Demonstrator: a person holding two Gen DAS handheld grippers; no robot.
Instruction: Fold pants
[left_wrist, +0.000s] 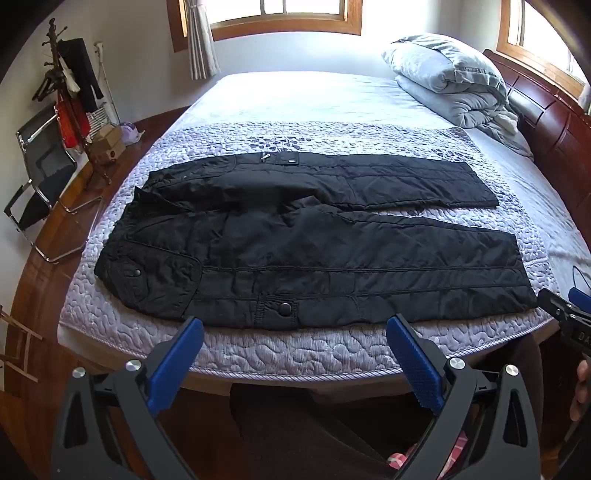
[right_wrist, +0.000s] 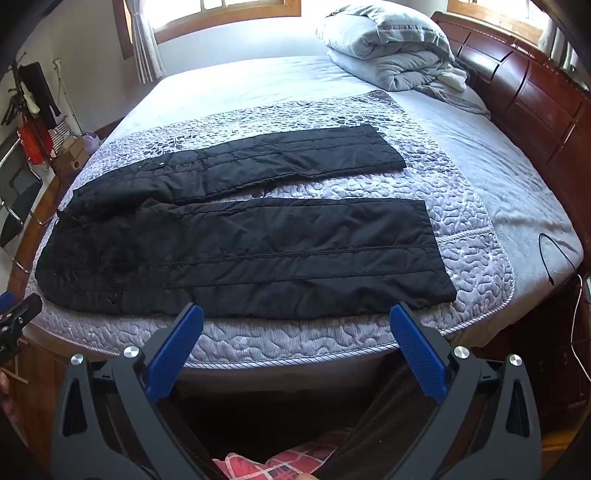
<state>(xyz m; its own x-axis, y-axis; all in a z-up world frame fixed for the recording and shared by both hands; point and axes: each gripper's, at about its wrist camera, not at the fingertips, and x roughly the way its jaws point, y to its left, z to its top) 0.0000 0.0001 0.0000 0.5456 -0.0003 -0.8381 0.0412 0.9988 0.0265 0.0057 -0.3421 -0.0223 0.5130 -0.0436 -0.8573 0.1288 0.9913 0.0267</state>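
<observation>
Black quilted pants (left_wrist: 295, 243) lie spread flat on the lilac quilted mat (left_wrist: 295, 350) near the bed's front edge, waist to the left, both legs running right and slightly apart. In the right wrist view the pants (right_wrist: 240, 251) show their two hems at the right. My left gripper (left_wrist: 295, 326) hovers open just in front of the near leg's edge, by a snap pocket. My right gripper (right_wrist: 297, 312) stands open in front of the near leg, short of its hem. Nothing sits between either pair of blue pads (left_wrist: 181, 354).
The bed (left_wrist: 314, 96) carries a folded grey duvet with pillow (left_wrist: 447, 74) at the far right, against a dark wooden headboard (right_wrist: 535, 110). A chair (left_wrist: 40, 177) and coat rack (left_wrist: 70, 92) stand at the left. A black cable (right_wrist: 554, 254) lies at the bed's right corner.
</observation>
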